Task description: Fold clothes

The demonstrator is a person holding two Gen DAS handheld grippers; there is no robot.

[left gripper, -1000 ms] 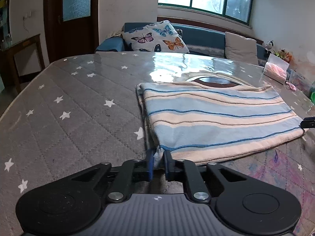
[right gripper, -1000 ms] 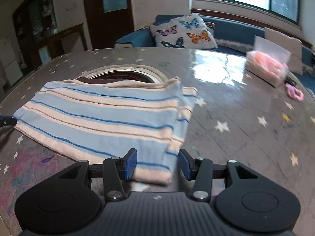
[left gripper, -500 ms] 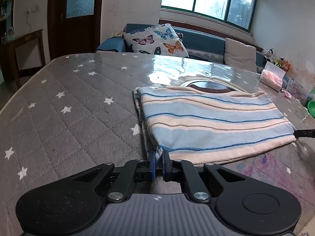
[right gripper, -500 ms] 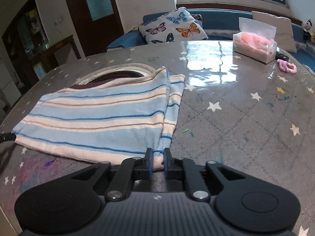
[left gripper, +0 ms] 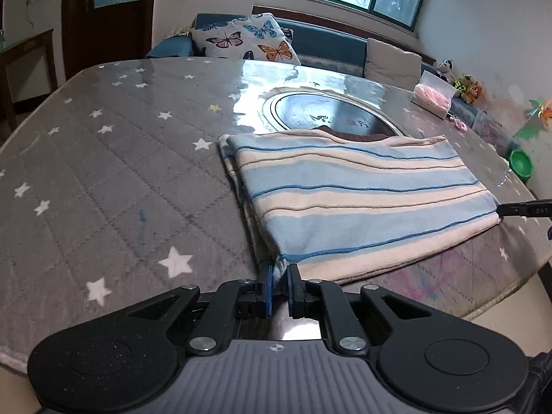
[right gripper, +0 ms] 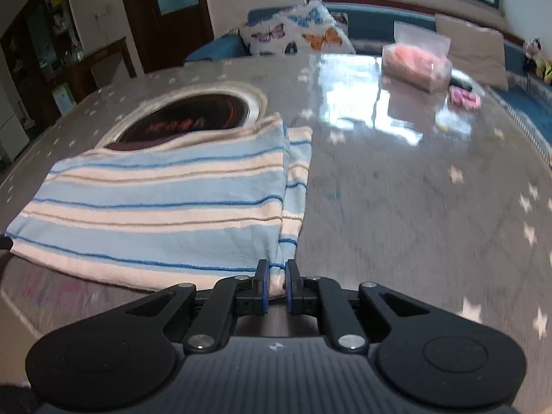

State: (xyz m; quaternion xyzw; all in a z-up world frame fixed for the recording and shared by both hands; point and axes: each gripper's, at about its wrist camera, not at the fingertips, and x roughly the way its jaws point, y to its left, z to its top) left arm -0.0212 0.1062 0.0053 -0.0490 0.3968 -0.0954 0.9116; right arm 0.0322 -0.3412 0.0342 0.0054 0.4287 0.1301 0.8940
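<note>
A round tabletop [left gripper: 103, 179] with a grey quilted cover printed with white stars, under a glossy clear sheet, fills both wrist views. At its left side, in the left wrist view, the left gripper [left gripper: 278, 284] points down at the near left corner of a folded striped garment [left gripper: 362, 203] — pale blue and cream bands with thin darker blue lines. Its blue-padded jaws are nearly together and pinch that bunched corner between them. The garment lies flat across the near half of the tabletop, its long edge running left to right, its far edge overlapping a round metal-rimmed inset [left gripper: 327, 117] in the middle of the surface. At the far right of this view, the black tip of the other tool touches the garment's right corner. In the right wrist view, the right gripper [right gripper: 275, 286] has its jaws just closed to a narrow gap, clamping the near right corner of the same garment, where a folded-under layer shows along the right edge. This view is slightly blurred. Farther right on the tabletop sit a clear box of pink tissues [right gripper: 415, 63] and a small pink item [right gripper: 464, 97] — well apart from the garment. Behind the tabletop, a butterfly-print cushion [left gripper: 243, 38] rests on a blue sofa below a window.
</note>
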